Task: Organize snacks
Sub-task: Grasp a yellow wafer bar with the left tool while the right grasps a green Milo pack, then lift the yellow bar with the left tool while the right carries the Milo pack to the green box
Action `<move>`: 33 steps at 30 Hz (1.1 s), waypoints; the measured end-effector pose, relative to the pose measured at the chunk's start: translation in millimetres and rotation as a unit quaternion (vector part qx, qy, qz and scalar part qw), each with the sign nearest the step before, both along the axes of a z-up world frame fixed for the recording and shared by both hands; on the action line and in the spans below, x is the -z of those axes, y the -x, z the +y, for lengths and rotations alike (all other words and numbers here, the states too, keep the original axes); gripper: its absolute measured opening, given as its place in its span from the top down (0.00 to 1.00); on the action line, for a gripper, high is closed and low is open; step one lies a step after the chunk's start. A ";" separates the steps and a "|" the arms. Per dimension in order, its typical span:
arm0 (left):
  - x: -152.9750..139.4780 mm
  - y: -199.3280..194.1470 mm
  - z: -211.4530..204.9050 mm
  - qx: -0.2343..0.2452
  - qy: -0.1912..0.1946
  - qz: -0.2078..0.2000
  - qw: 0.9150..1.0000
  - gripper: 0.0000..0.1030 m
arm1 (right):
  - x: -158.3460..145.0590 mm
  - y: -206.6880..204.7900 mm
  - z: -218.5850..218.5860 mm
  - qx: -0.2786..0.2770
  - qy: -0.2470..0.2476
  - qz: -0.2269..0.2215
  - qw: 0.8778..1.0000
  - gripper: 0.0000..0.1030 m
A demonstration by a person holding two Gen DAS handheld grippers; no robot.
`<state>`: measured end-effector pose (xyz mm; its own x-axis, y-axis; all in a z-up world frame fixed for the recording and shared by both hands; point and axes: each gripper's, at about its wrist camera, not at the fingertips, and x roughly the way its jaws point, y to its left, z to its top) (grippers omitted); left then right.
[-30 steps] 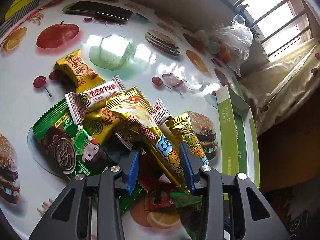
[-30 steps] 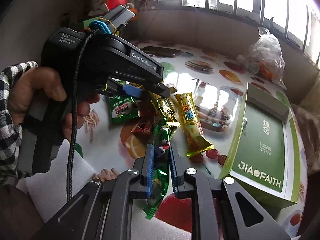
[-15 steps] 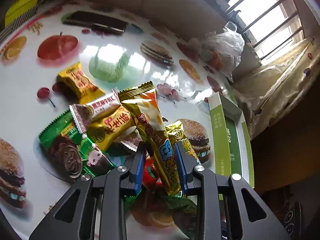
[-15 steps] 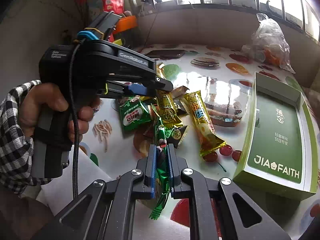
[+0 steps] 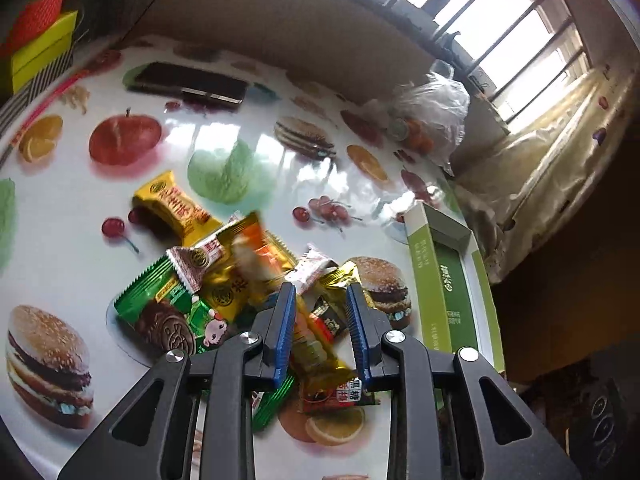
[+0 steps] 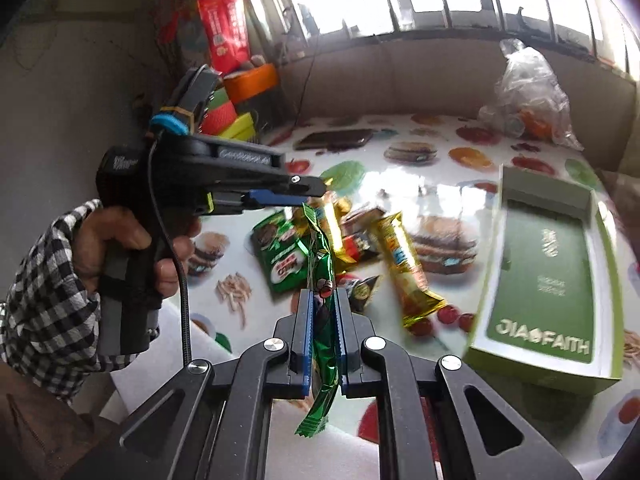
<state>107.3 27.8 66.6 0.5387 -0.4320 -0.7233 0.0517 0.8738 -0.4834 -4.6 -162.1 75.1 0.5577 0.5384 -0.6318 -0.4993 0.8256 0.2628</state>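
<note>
The right hand-held gripper (image 6: 322, 316) is closed on a green foil snack packet (image 6: 322, 280), pinching it across its middle so the packet stands nearly upright, its crimped lower end hanging below the blue pads and its top leaning toward the left hand-held gripper (image 5: 322, 320). It is lifted clear of the table (image 5: 80, 216), near the open green box (image 6: 544, 280) that lies to the right of the pile.

The left hand-held gripper hangs over the heap of snacks with its jaws part open. A long gold packet (image 5: 272, 280) runs between the 2 blue pads, blurred by motion — whether either pad touches it I cannot tell, but the gap looks wider than the packet, so it does not read as a firm hold.

The remaining snacks sit in a loose overlapping pile on the printed table: a green chocolate-biscuit packet (image 5: 160, 312), a yellow packet (image 5: 176, 208) apart at the far edge, and a second gold bar (image 6: 404, 264) lying just beside the box.

These wrappers should be very light, crinkly and slick; the foil gives under the pads and can slide. A grip across the flat middle, as on the green one, seems safest — the crimped end seals are thin and likely to slip. Some contents are probably brittle, so light pressure suits.
</note>
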 end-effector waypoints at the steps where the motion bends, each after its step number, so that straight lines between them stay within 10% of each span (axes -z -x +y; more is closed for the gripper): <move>1: -0.7 0.2 -0.1 0.002 0.001 0.000 1.000 0.74 | -1.5 -0.6 -1.6 0.004 0.000 -0.001 1.000 0.91; 33: 52.4 -24.7 -18.1 -0.049 -0.051 0.099 0.993 0.75 | 1.0 -8.8 -32.8 0.054 -0.030 0.002 0.998 0.91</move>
<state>132.0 9.7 14.1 0.4181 -0.3046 -0.8558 -0.1224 0.9146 -0.3853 4.1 -194.8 74.1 0.6123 0.5127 -0.6019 -0.4078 0.8570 0.3151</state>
